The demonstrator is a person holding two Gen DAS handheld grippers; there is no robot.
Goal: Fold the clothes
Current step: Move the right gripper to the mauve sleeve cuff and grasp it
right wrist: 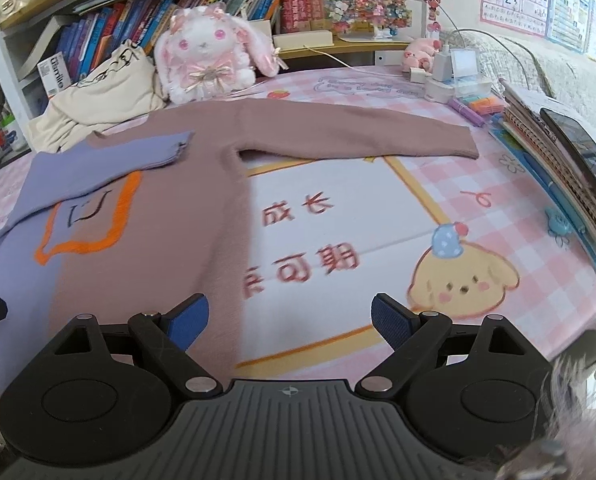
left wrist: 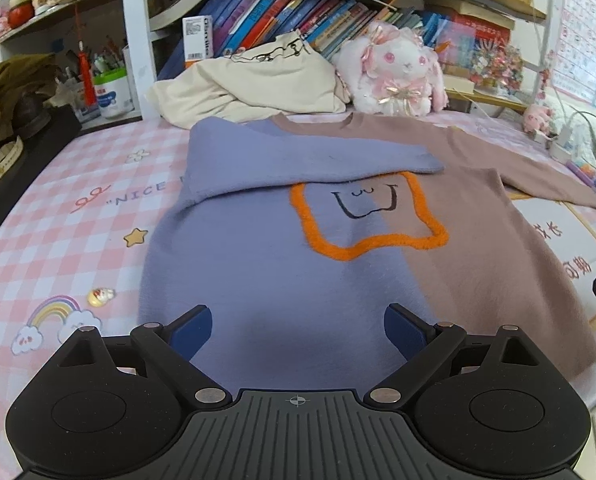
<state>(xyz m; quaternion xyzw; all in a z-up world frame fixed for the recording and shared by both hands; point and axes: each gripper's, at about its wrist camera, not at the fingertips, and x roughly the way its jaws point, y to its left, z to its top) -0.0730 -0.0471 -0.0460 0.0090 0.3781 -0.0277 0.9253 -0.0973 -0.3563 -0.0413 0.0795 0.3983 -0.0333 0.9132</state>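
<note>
Currently a soft, limp sweater [left wrist: 282, 264] lies flat on the tabletop [left wrist: 58, 216], blue sleeve folded across (brown sleeve [right wrist: 354, 136] outstretched). Both grippers' fingers [left wrist: 192, 330] gape wide, empty; likely grasp: the cuff.

Left gripper [left wrist: 297, 334] w/ jaws spread wide, blue pads [left wrist: 192, 332] well apart, nothing between them, held low & pointing fwd. Right gripper [right wrist: 289, 322] same: jaws wide, blue pads [right wrist: 390, 326] apart, nothing gripped, also low & level. Tip of the left gripper shows at the left edge of right wrist view, so the 2 sit side by side
</note>
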